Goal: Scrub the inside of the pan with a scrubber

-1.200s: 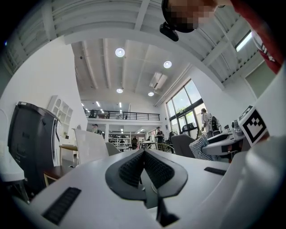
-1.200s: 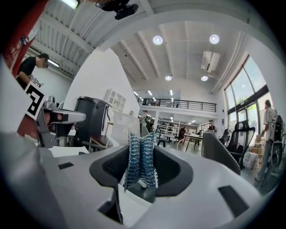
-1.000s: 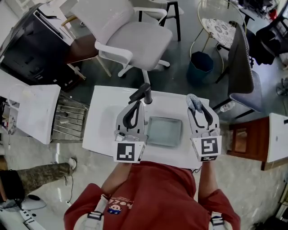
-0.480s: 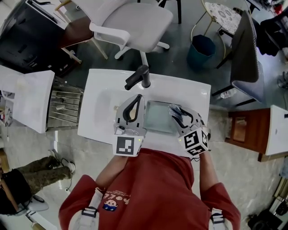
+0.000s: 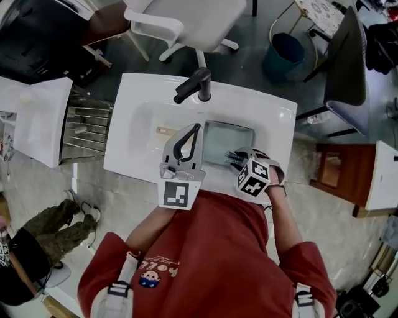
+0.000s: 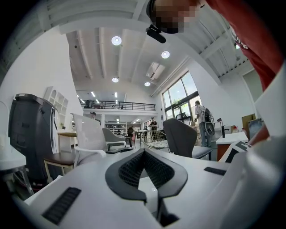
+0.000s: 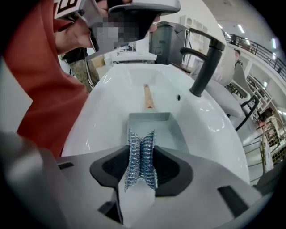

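Observation:
A rectangular grey pan [image 5: 229, 138] lies in the white sink [image 5: 133, 99], its wooden handle [image 5: 166, 131] pointing left. In the right gripper view the pan [image 7: 156, 127] sits just beyond the jaws, with the handle [image 7: 148, 96] past it. My right gripper [image 5: 232, 158] is shut on a steel wire scrubber [image 7: 141, 157], which hangs over the pan's near right edge. The scrubber [image 5: 237, 155] shows as a small silvery wad in the head view. My left gripper [image 5: 196, 128] is shut on nothing, over the pan's left edge. In its own view the left gripper [image 6: 144, 152] points out at the room.
A black faucet [image 5: 195, 87] stands at the sink's far rim, also seen as the faucet [image 7: 205, 60] to the right of the pan. A metal rack [image 5: 87, 127] sits left of the sink. A white chair [image 5: 186, 18] and a blue bin [image 5: 287, 53] stand beyond.
My right gripper has swung from the sink's right side leftward and down, bringing the scrubber to the pan's near right edge. The left gripper has stayed shut by the pan's left side.

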`<state>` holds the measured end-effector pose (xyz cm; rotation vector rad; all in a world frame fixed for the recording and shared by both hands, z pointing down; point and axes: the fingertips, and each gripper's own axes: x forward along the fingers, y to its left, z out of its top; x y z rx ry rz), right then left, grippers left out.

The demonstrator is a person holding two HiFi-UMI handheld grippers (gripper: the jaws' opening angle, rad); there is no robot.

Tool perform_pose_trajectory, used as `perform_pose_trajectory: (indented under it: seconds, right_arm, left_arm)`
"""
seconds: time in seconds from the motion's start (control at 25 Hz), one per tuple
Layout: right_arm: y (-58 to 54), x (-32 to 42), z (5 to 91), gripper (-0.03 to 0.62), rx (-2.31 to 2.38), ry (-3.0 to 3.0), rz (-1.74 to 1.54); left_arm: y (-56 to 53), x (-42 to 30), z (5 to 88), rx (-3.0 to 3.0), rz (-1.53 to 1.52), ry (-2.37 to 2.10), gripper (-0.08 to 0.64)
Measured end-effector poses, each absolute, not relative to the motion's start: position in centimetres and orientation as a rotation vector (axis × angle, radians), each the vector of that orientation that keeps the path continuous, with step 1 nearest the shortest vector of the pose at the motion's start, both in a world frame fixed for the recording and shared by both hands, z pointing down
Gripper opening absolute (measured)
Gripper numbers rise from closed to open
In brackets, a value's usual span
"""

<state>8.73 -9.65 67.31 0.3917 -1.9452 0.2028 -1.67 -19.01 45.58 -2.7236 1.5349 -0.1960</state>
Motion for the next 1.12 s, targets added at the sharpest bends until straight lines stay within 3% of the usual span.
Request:
perform_pose_trajectory:
  seconds: [1.12]
  right_arm:
    - [-8.2, 7.7, 72.2, 0.169, 0.254, -1.891, 0.285]
  left_arm:
    - [-18.4, -2.4, 47.7, -2.739, -0.214, 1.557, 0.014]
